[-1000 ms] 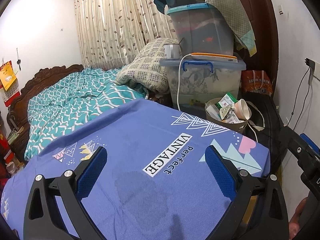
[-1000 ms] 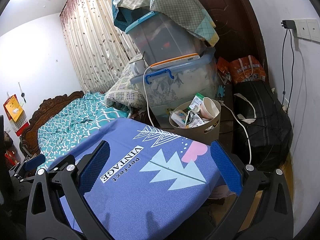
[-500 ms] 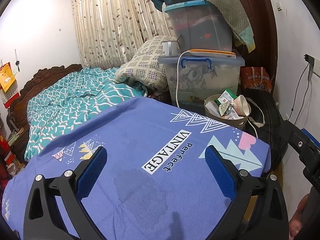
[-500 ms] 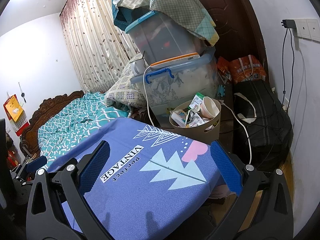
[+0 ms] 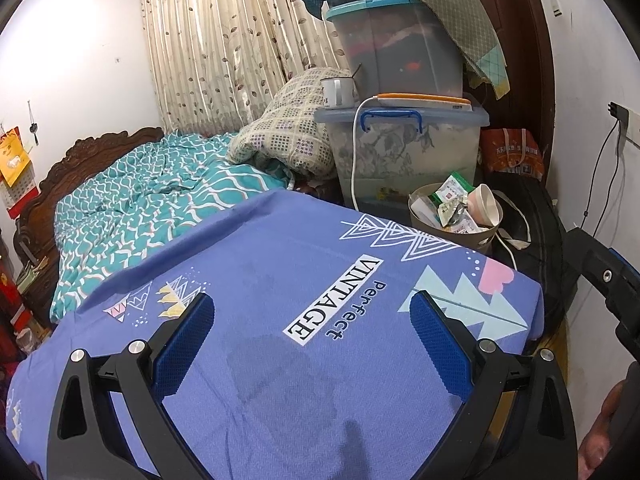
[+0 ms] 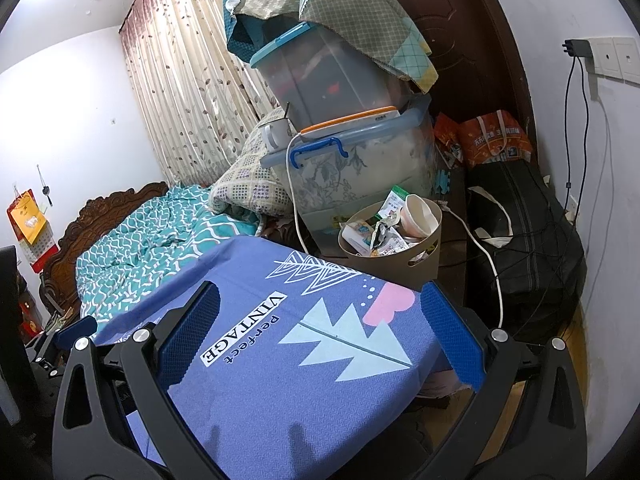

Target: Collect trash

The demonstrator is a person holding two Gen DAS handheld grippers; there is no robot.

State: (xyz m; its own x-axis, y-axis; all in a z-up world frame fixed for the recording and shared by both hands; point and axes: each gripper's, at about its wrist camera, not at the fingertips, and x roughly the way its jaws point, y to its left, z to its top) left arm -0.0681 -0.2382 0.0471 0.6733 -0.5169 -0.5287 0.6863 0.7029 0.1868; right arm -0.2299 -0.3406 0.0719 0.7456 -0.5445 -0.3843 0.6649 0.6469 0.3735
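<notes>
Both the left gripper point(image 5: 310, 338) and right gripper point(image 6: 320, 332) are hovering spread and empty over the purple tablecloth point(image 5: 280, 280), seemingly heading for the full trash basket point(image 6: 400, 254).

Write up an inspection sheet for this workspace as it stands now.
Surface: purple cloth, printed patterns, nothing lying on it.
Job's things: tan bin beyond the far edge, full of wrappers and a paper cup.
Clutter: stacked storage boxes under a draped cloth; mug on the lower lid; black bag.
Grippers: left gripper and right gripper open, empty, above the cloth.
Cables: white cable down the lower box; black cable from the wall socket.
Surroundings: bed, curtains.
</notes>
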